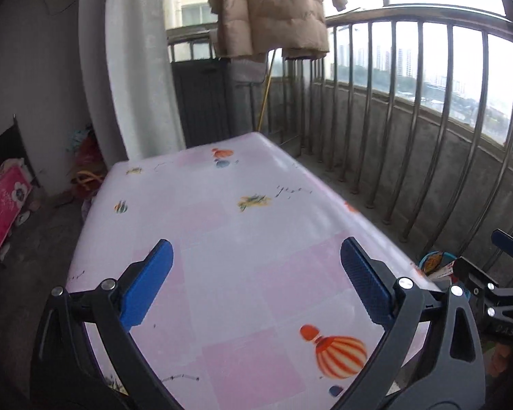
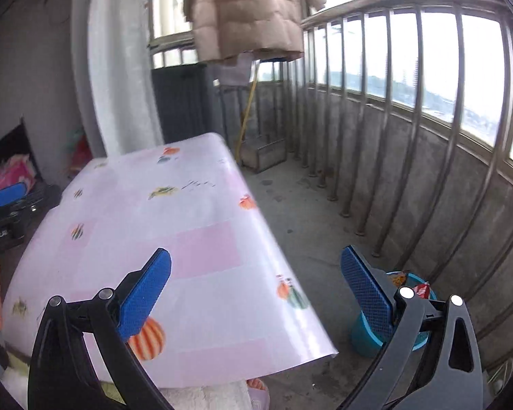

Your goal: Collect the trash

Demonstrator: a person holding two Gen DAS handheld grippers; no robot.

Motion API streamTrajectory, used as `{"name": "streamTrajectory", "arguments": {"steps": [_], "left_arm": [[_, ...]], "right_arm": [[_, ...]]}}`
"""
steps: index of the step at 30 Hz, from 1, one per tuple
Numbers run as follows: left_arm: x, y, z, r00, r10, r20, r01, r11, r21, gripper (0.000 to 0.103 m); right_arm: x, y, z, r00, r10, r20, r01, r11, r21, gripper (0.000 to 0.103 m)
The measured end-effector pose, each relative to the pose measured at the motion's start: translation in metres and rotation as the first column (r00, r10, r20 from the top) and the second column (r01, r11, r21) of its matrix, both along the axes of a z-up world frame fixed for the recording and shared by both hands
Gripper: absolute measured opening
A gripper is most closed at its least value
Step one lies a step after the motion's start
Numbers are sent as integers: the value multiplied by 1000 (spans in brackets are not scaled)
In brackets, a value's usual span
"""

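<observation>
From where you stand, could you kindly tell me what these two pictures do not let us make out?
- Round teal plastic bin: in the right wrist view the right gripper, open and empty, covers much of it; how full it is cannot be told.
- Red wrapper in the bin: too small to read.
- Same bin in the left wrist view: cut off by the pink balloon-print table cover and the open left gripper.

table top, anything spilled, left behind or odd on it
Nothing stands out. The table shows only its printed balloon cloth, with no spill or litter. Both tongs, left and right, are open and hold nothing. Wrappers sit inside the blue bin on the floor to the table's right.
</observation>
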State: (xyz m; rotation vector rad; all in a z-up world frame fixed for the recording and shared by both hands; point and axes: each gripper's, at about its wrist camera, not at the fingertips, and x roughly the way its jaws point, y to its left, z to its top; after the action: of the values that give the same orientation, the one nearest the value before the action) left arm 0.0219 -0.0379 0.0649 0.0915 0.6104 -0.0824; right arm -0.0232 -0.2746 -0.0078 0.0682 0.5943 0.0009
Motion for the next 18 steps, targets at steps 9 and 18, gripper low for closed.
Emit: {"name": "streamTrajectory", "arguments": {"steps": [9, 18], "left_arm": [[1, 30, -53, 949, 103, -298, -109, 994, -4, 94], [-3, 24, -64, 934, 133, -332, -133, 991, 21, 94]], "right_arm": [[0, 62, -21, 985, 48, -165, -69, 990, -124, 97], [4, 40, -38, 959, -40, -280, 3, 991, -131, 96]]}}
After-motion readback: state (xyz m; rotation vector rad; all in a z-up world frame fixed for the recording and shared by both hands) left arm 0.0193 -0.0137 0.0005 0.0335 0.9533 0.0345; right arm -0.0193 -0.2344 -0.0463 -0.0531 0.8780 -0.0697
